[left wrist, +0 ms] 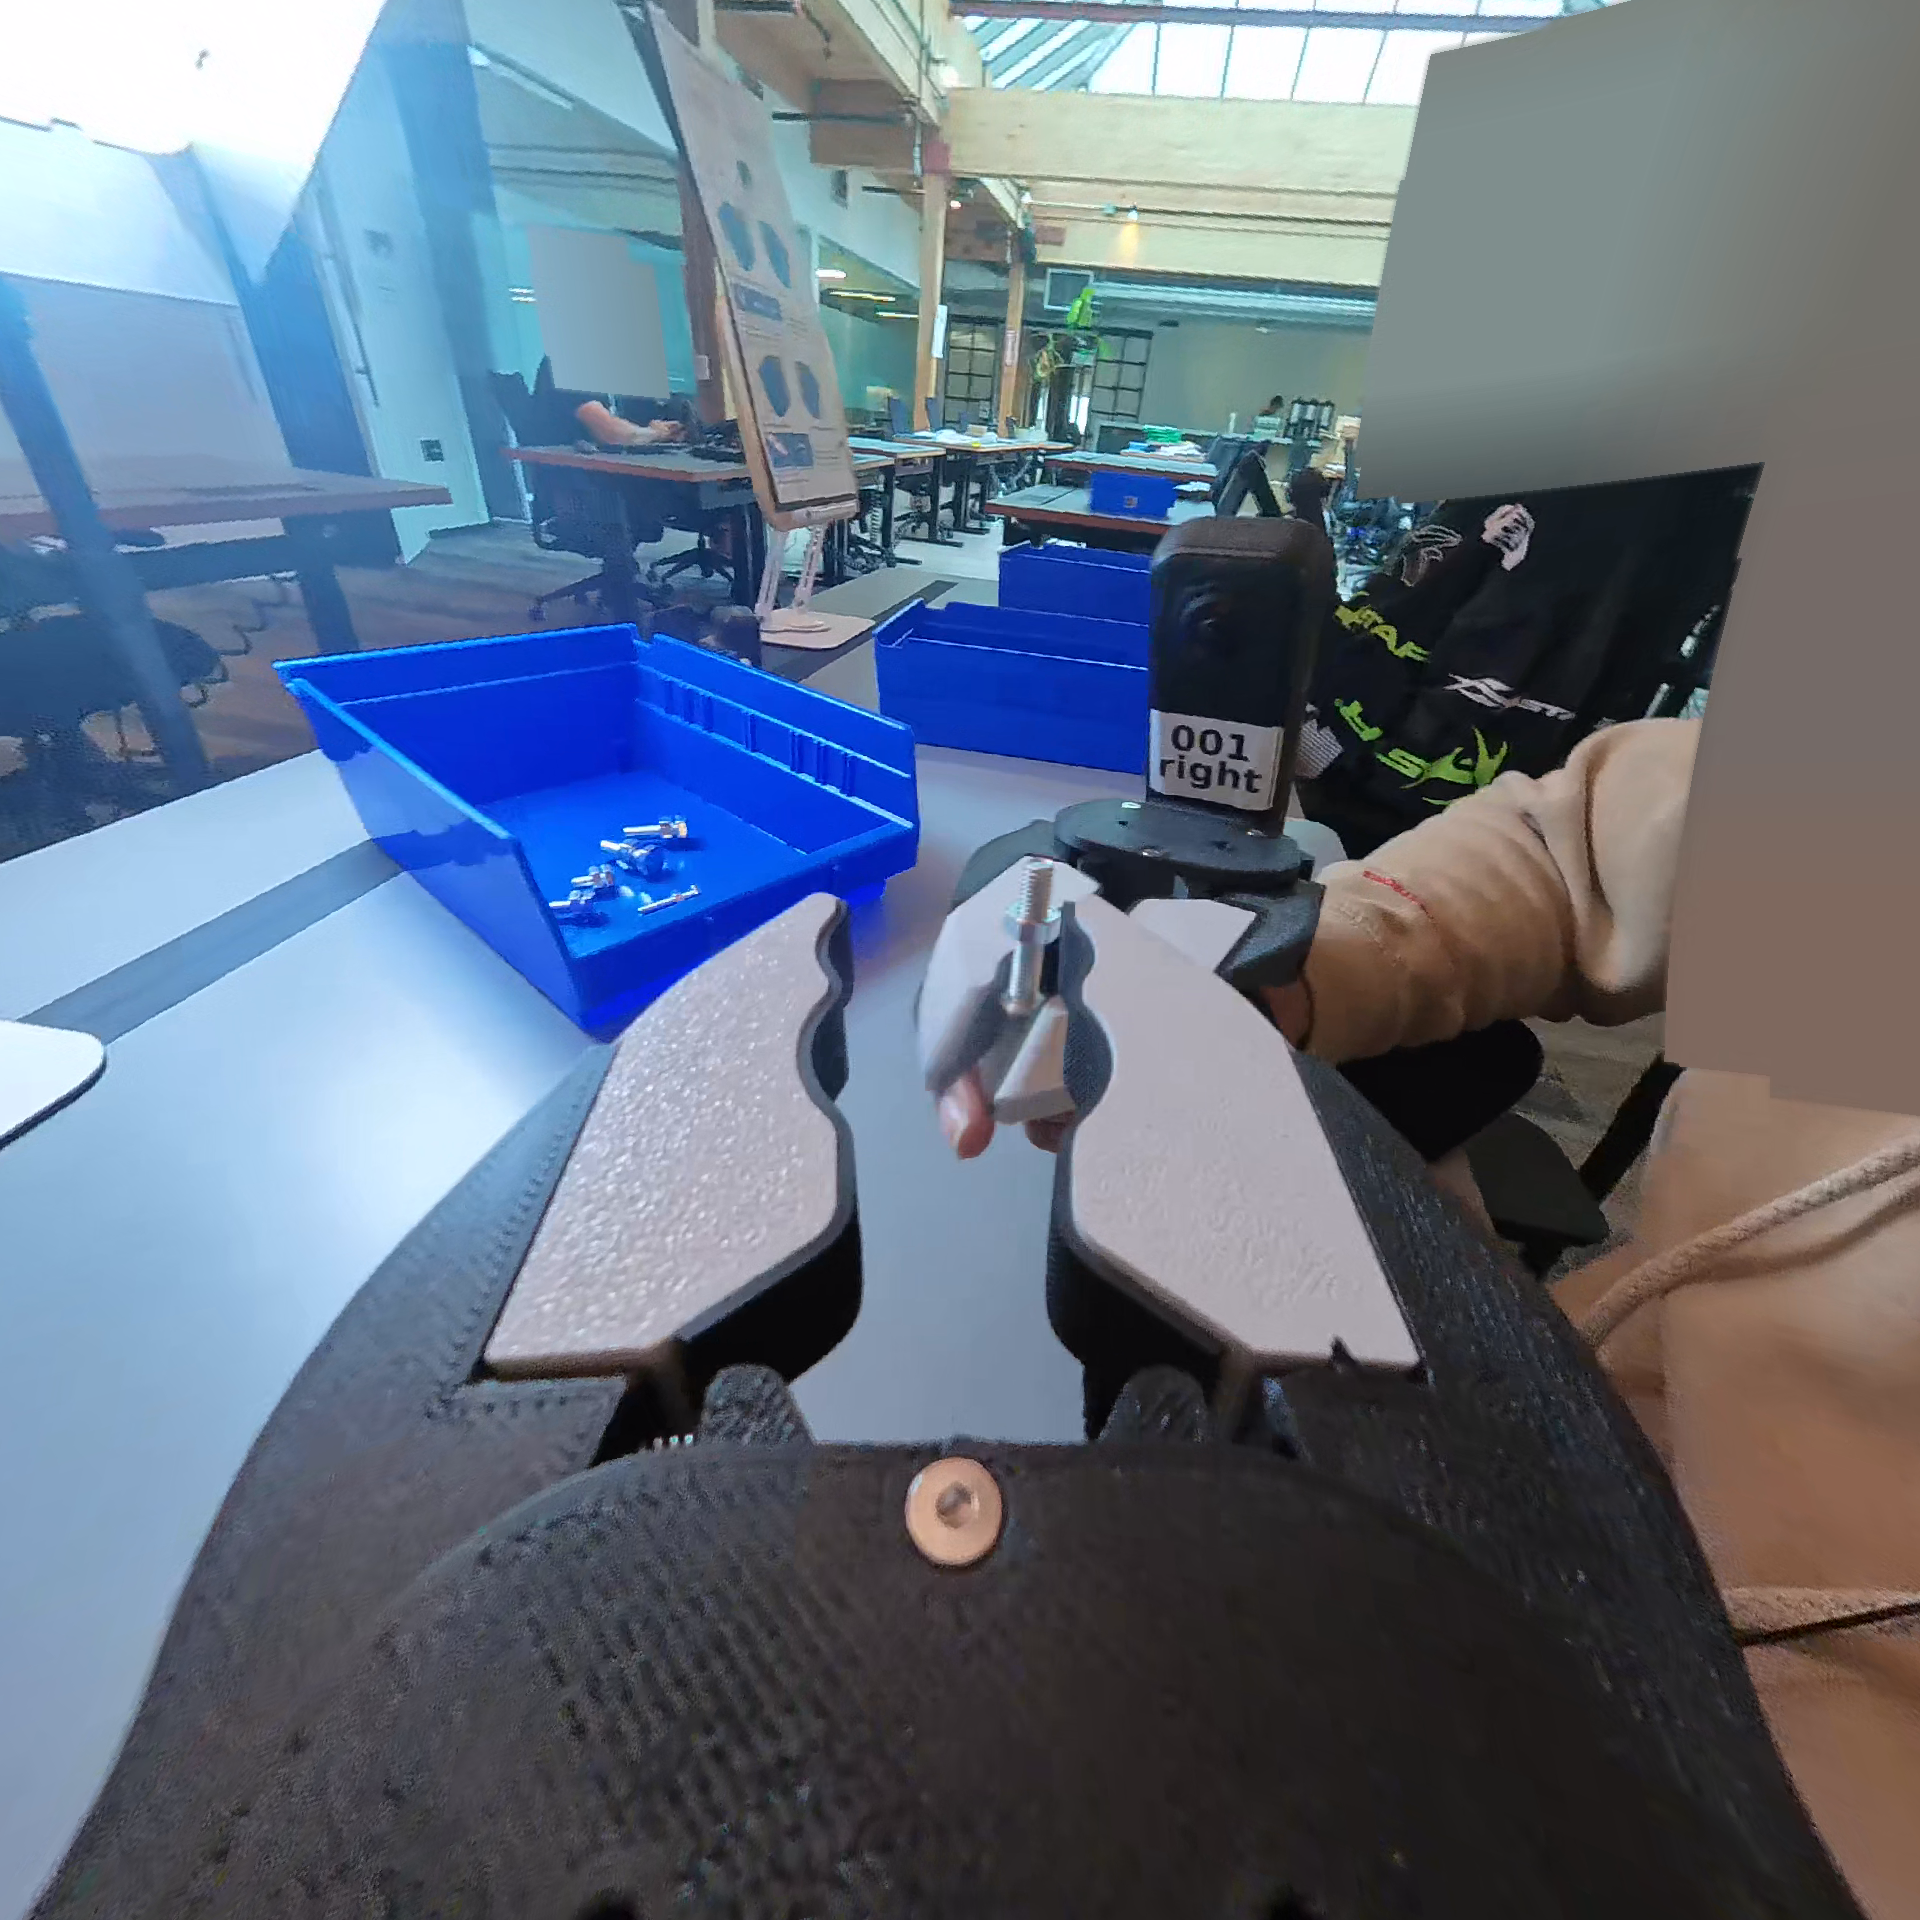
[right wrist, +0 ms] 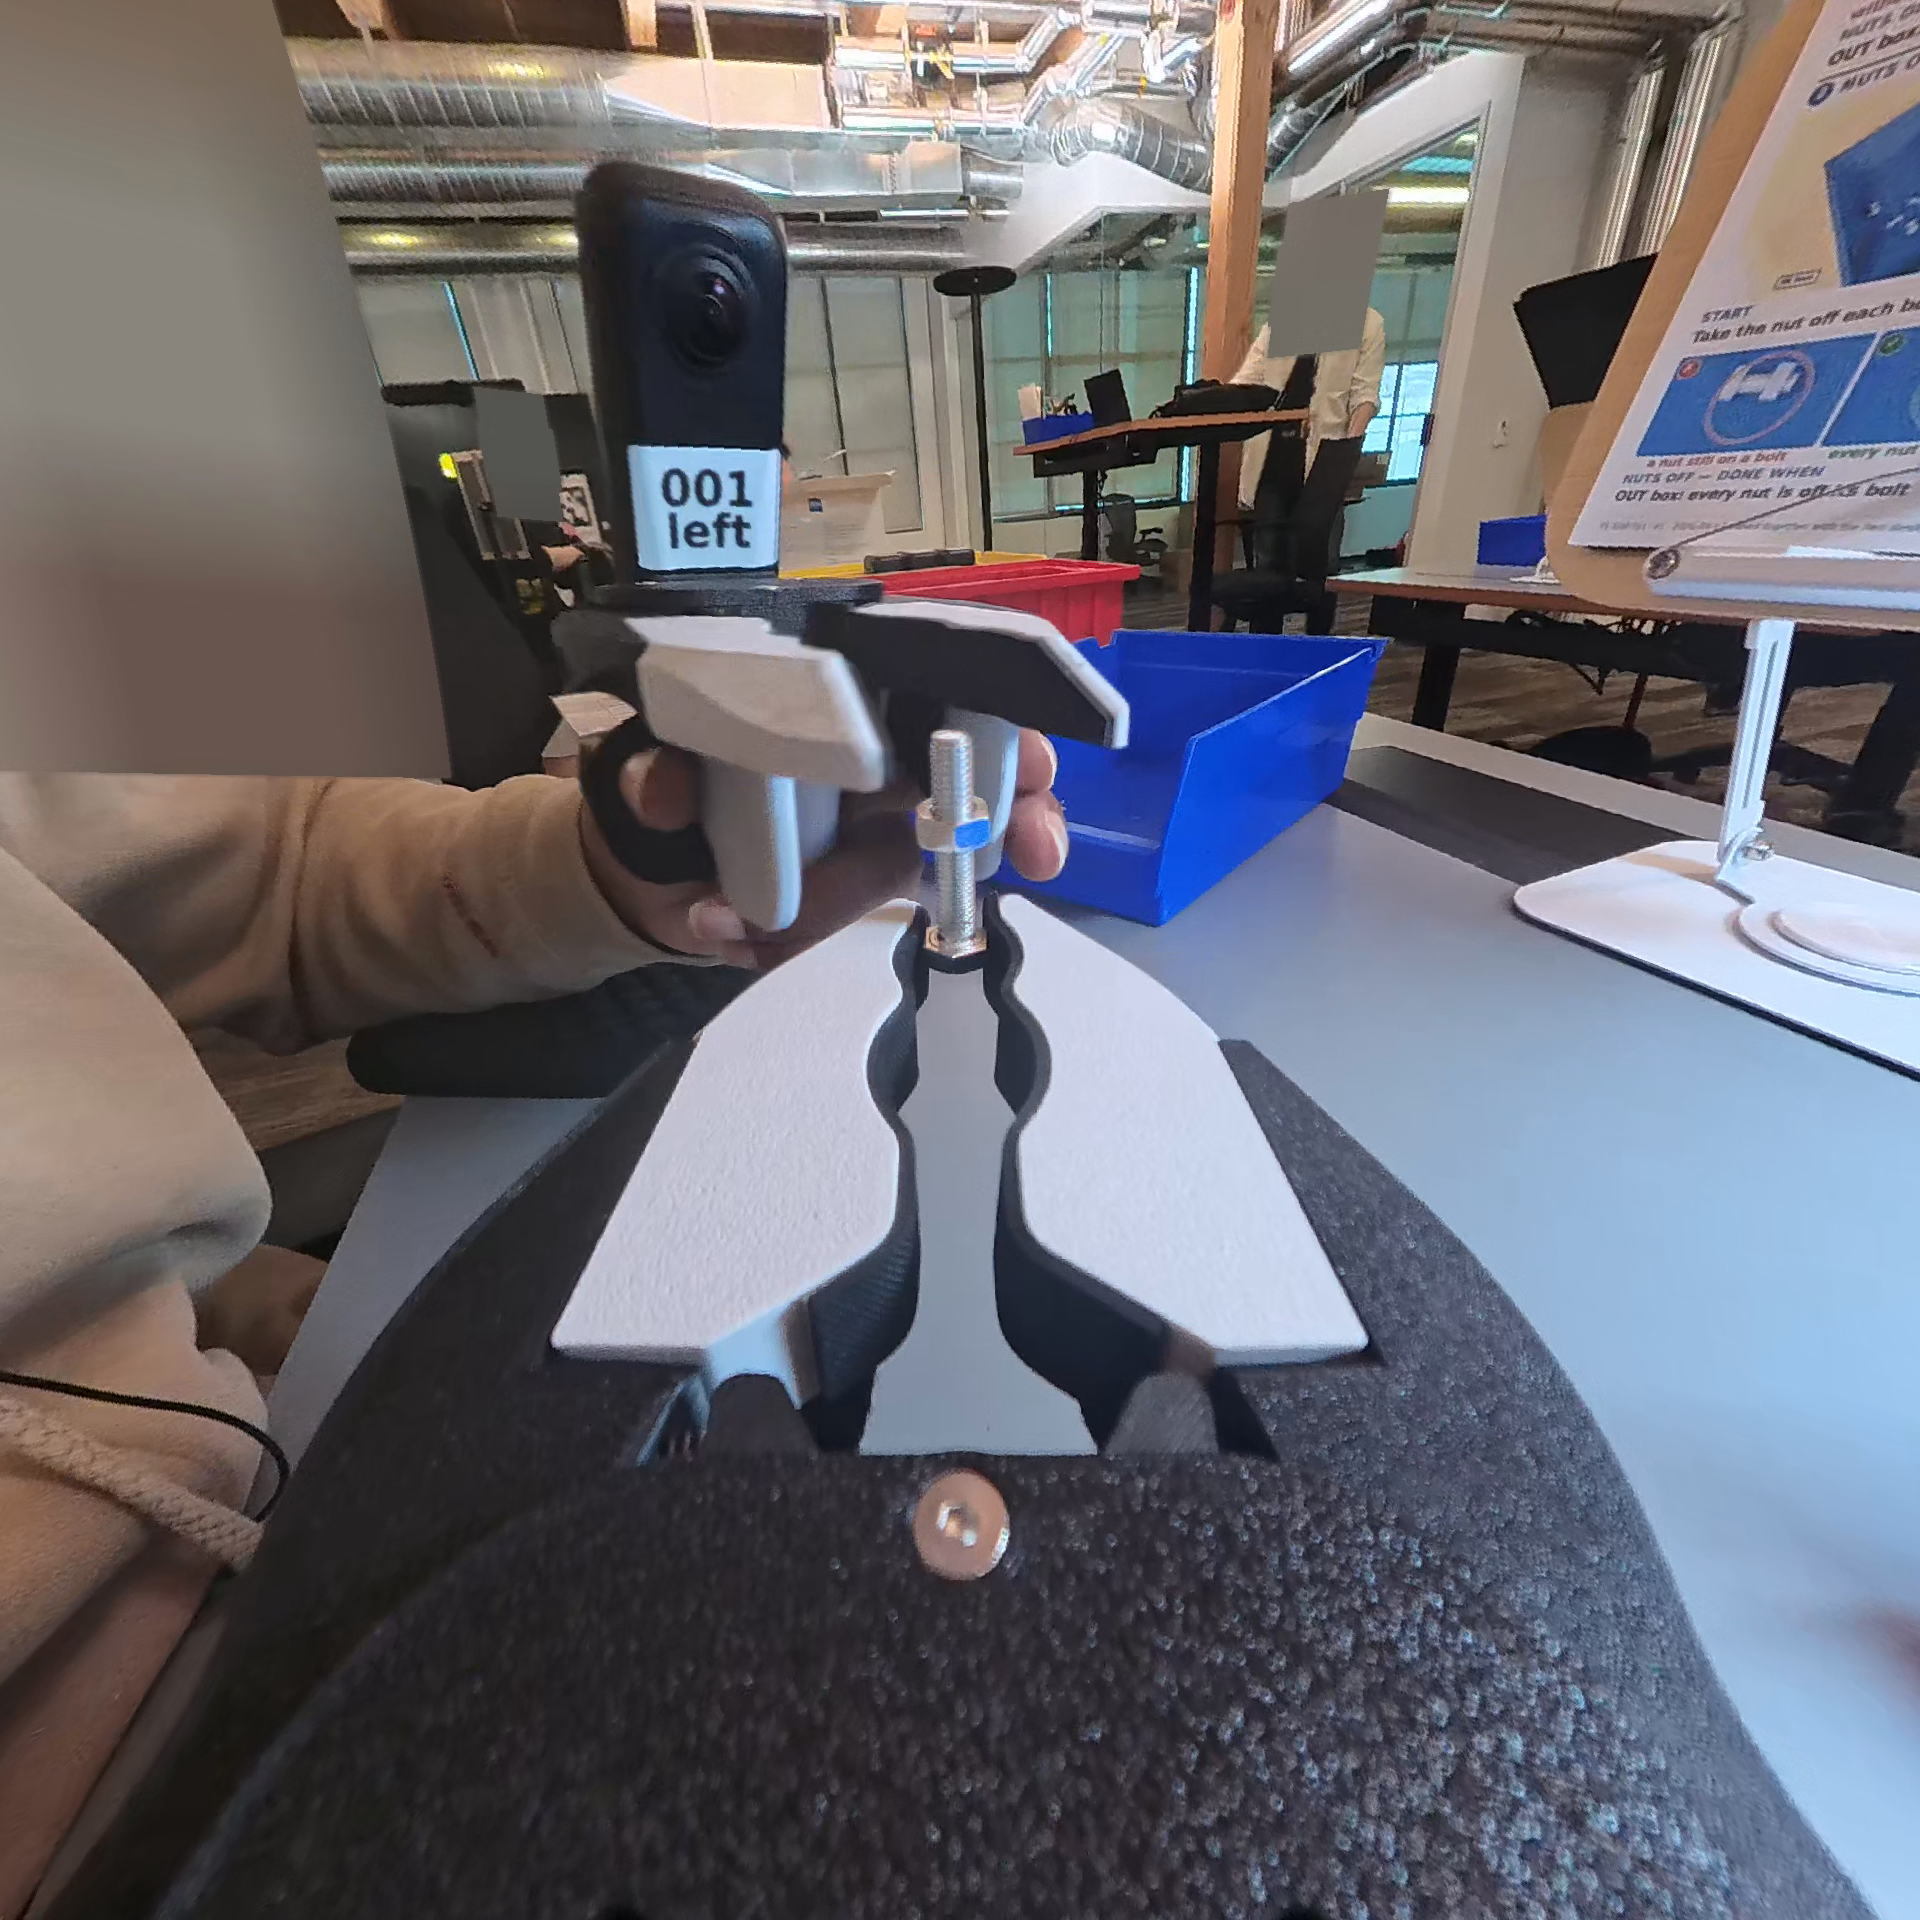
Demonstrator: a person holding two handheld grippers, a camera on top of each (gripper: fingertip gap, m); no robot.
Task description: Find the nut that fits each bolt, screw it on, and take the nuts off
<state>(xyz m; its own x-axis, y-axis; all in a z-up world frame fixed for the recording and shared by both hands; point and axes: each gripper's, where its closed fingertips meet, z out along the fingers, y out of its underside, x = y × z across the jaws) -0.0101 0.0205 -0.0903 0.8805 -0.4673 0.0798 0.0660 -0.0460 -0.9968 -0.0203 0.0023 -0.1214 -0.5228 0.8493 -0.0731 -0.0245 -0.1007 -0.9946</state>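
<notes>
On the grey surface (left wrist: 260,1091) a blue bin (left wrist: 623,790) at left holds loose bolts (left wrist: 623,862). The left gripper (left wrist: 951,1029) is spread, empty. Right of it, the right gripper (right wrist: 958,940) pinches an upright bolt (right wrist: 954,831) by its head, a nut (right wrist: 951,834) on the thread.

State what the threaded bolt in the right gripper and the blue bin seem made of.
Threaded silver bolt: likely bright plated steel, judging by its shiny metallic threads. Open-fronted blue bin: apparently moulded plastic, glossy, with uniform colour and ribbed walls.
</notes>
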